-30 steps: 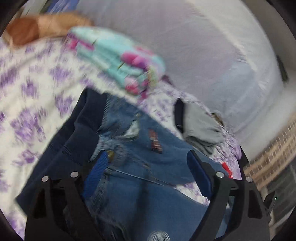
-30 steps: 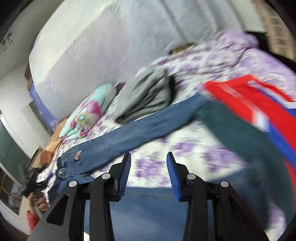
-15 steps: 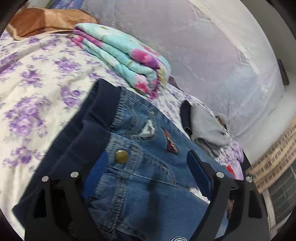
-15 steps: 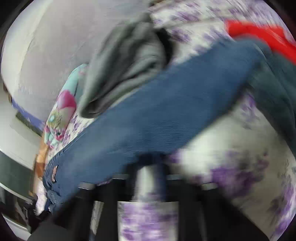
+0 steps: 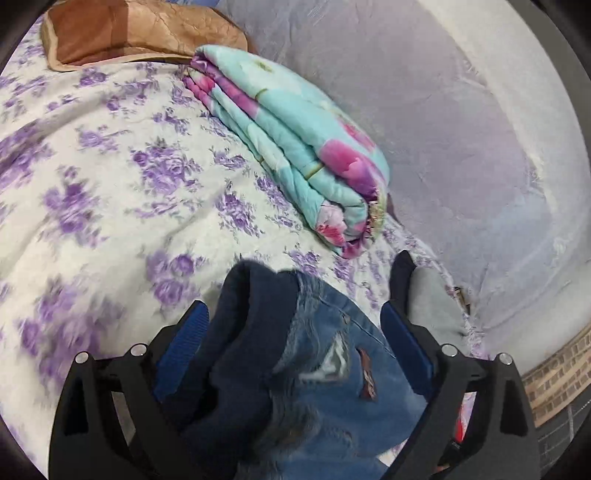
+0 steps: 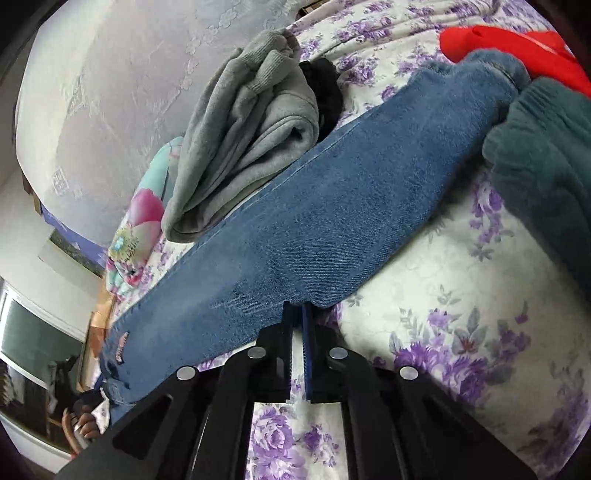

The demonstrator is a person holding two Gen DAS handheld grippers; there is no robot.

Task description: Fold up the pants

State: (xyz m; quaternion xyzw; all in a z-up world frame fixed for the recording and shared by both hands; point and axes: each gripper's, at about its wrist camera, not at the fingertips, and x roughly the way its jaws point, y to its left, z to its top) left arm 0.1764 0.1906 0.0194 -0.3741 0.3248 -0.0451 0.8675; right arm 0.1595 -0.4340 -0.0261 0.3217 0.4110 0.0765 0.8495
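Blue jeans lie on a purple-flowered bedsheet. In the left wrist view the waist end of the jeans point(image 5: 317, 373), with a dark navy waistband, sits bunched between the fingers of my left gripper point(image 5: 295, 332), whose jaws stand wide open around it. In the right wrist view a long jeans leg point(image 6: 314, 229) stretches from lower left to upper right. My right gripper point(image 6: 298, 314) is shut on the near edge of that leg, about mid-length.
A folded teal and pink blanket point(image 5: 295, 140) and a brown pillow point(image 5: 136, 33) lie by the wall. A grey sweatshirt point(image 6: 251, 125) lies beside the jeans leg. A dark green garment point(image 6: 546, 155) and a red one point(image 6: 509, 48) lie at the right.
My right gripper went from open above the bed to shut on the edge of the jeans leg. My left gripper moved forward over the waistband, which now bunches between its open fingers.
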